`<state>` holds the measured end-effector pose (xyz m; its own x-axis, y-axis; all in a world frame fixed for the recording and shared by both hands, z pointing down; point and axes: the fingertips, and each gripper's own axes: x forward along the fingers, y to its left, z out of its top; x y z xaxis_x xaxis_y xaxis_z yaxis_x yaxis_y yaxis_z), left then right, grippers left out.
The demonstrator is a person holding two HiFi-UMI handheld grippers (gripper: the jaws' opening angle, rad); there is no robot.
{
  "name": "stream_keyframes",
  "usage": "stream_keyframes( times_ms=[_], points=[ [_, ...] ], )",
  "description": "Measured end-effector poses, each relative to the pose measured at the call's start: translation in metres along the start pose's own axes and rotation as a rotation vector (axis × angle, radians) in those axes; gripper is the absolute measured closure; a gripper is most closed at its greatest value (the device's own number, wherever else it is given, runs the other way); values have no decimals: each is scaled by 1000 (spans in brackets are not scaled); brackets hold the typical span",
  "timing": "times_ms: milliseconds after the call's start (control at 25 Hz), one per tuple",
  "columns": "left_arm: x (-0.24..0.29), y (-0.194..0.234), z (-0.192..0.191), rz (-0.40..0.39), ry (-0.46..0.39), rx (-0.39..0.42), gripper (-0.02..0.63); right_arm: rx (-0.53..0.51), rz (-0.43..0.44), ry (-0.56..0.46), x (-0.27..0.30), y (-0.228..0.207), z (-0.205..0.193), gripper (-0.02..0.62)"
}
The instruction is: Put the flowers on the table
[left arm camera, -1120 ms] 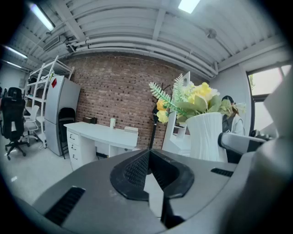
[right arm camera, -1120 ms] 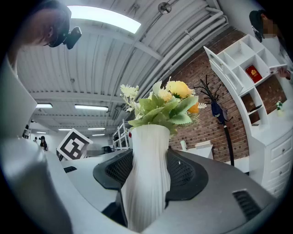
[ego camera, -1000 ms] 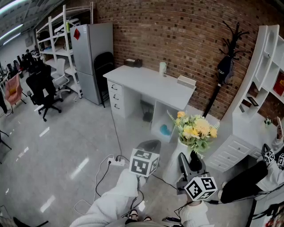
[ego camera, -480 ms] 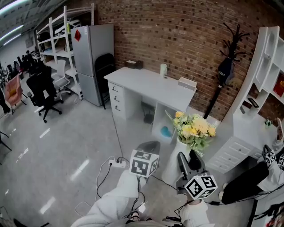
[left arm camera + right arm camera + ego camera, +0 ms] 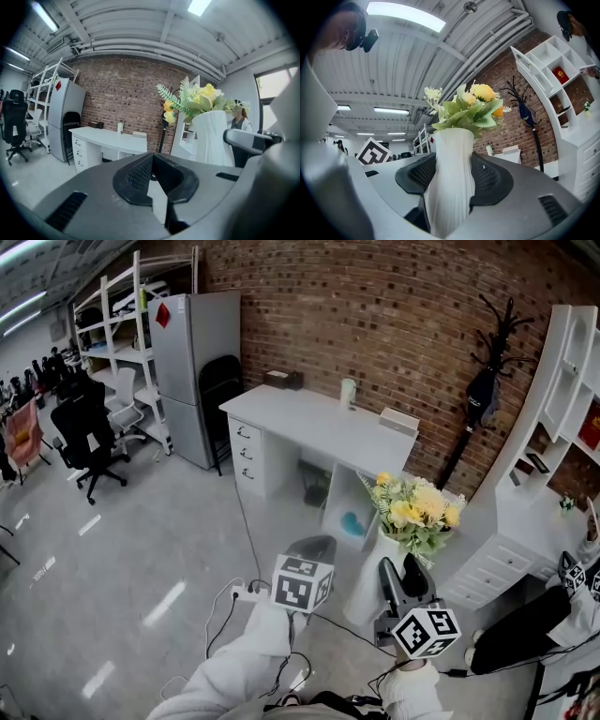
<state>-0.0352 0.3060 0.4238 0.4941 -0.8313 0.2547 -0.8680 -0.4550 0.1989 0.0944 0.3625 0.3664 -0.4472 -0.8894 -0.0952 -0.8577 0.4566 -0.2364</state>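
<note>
A tall white ribbed vase [image 5: 373,579] holds yellow flowers with green leaves [image 5: 417,512]. My right gripper [image 5: 399,579] is shut on the vase's body and holds it upright above the floor. In the right gripper view the vase [image 5: 450,180] fills the gap between the jaws, with the flowers [image 5: 468,110] above. My left gripper [image 5: 313,551] hangs to the left of the vase, shut and holding nothing. From the left gripper view the vase [image 5: 213,138] stands apart at the right. The white table [image 5: 309,418] stands ahead by the brick wall.
On the table are a cup [image 5: 348,392], a dark box [image 5: 281,379] and a flat pale thing [image 5: 398,420]. A grey fridge [image 5: 192,362] and black chairs [image 5: 84,427] stand left. White shelving [image 5: 553,427], a coat stand [image 5: 483,381] and a person's leg [image 5: 525,638] are right. A power strip [image 5: 246,592] lies below.
The head view has shifted a little. The vase with flowers stays in my right gripper at about the same spot, and the left gripper has hardly moved.
</note>
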Motion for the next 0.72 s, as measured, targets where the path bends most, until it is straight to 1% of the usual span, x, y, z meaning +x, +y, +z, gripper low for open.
stream_keyframes(
  times_ms=[240, 480, 600, 720],
  points=[
    [14, 14, 0, -8, 13, -2, 600, -1, -10, -3, 19, -4, -1, 342],
    [40, 34, 8, 0, 13, 1, 600, -8, 1, -14, 50, -16, 1, 342],
    [59, 46, 15, 9, 7, 7, 600, -12, 12, -24, 72, -25, 3, 342],
    [84, 59, 32, 15, -4, 19, 600, -17, 23, -35, 97, -39, 10, 342]
  ],
)
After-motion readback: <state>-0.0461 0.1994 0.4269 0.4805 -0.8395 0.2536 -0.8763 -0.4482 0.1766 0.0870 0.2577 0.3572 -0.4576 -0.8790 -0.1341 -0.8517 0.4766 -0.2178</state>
